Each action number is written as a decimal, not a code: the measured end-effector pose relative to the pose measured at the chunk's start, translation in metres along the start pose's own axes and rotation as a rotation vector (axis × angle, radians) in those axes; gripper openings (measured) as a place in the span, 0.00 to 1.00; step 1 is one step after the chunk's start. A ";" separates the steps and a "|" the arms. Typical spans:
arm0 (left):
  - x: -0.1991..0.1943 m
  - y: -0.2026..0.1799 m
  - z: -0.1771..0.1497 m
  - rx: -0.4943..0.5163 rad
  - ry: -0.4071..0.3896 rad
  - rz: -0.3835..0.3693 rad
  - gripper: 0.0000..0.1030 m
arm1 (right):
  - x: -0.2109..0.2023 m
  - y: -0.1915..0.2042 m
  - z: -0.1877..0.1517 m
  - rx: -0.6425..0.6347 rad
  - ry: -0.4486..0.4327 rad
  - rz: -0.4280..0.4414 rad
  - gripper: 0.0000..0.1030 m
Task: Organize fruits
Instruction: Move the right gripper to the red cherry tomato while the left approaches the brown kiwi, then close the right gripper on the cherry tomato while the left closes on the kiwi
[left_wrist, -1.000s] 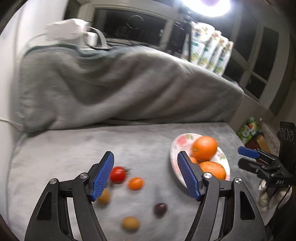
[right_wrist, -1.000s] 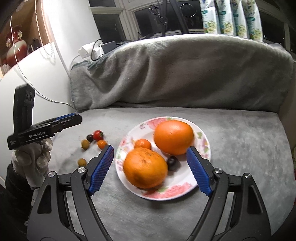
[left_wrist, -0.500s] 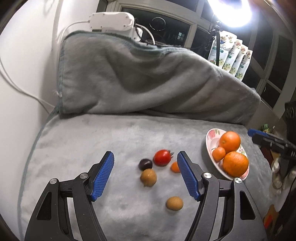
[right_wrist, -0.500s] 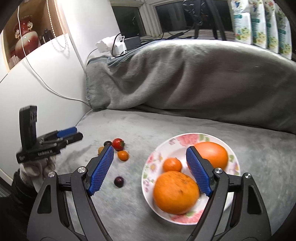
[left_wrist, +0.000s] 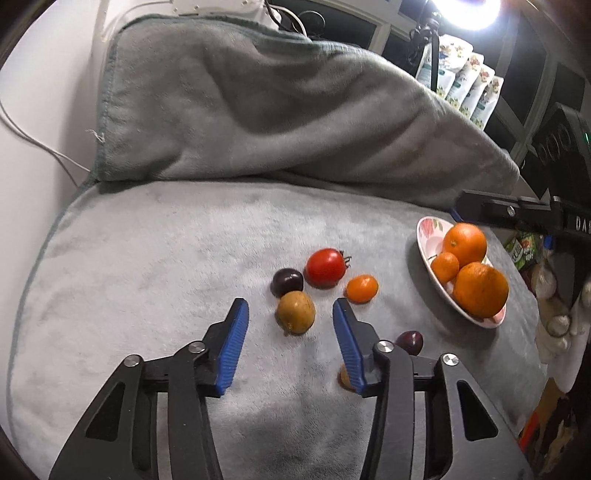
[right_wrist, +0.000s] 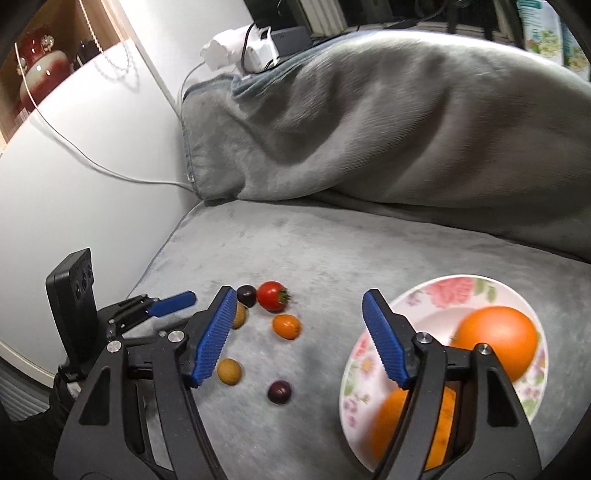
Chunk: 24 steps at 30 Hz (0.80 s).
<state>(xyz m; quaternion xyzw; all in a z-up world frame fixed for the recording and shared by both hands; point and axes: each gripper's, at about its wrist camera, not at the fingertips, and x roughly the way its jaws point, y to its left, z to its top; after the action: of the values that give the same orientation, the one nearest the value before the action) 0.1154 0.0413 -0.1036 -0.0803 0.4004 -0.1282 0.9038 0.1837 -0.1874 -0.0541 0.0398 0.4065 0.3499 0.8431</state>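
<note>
My left gripper (left_wrist: 290, 328), jaws wide, straddled the brown fruit (left_wrist: 296, 312) touching the dark plum (left_wrist: 287, 281), left of the plate (left_wrist: 428, 236); closing risked rolling both across the soft blanket (left_wrist: 166, 258).

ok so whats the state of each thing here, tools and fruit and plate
left tool: open, empty, lined up on the yellow-brown fruit
right tool: open, empty
plate: upright, holding oranges
red tomato: loose on the blanket
small orange tomato: loose on the blanket
dark fruit: touching the yellow-brown fruit
</note>
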 end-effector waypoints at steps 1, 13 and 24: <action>0.003 -0.001 -0.001 0.005 0.007 -0.001 0.40 | 0.005 0.002 0.002 -0.001 0.011 0.005 0.68; 0.027 -0.003 -0.001 0.017 0.059 -0.017 0.36 | 0.060 0.021 0.017 0.016 0.158 0.049 0.55; 0.039 -0.001 0.001 0.008 0.079 -0.020 0.36 | 0.092 0.023 0.015 0.022 0.233 0.041 0.52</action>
<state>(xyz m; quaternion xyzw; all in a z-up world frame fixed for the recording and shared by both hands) 0.1410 0.0285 -0.1298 -0.0758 0.4346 -0.1419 0.8861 0.2205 -0.1093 -0.0966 0.0163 0.5046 0.3647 0.7824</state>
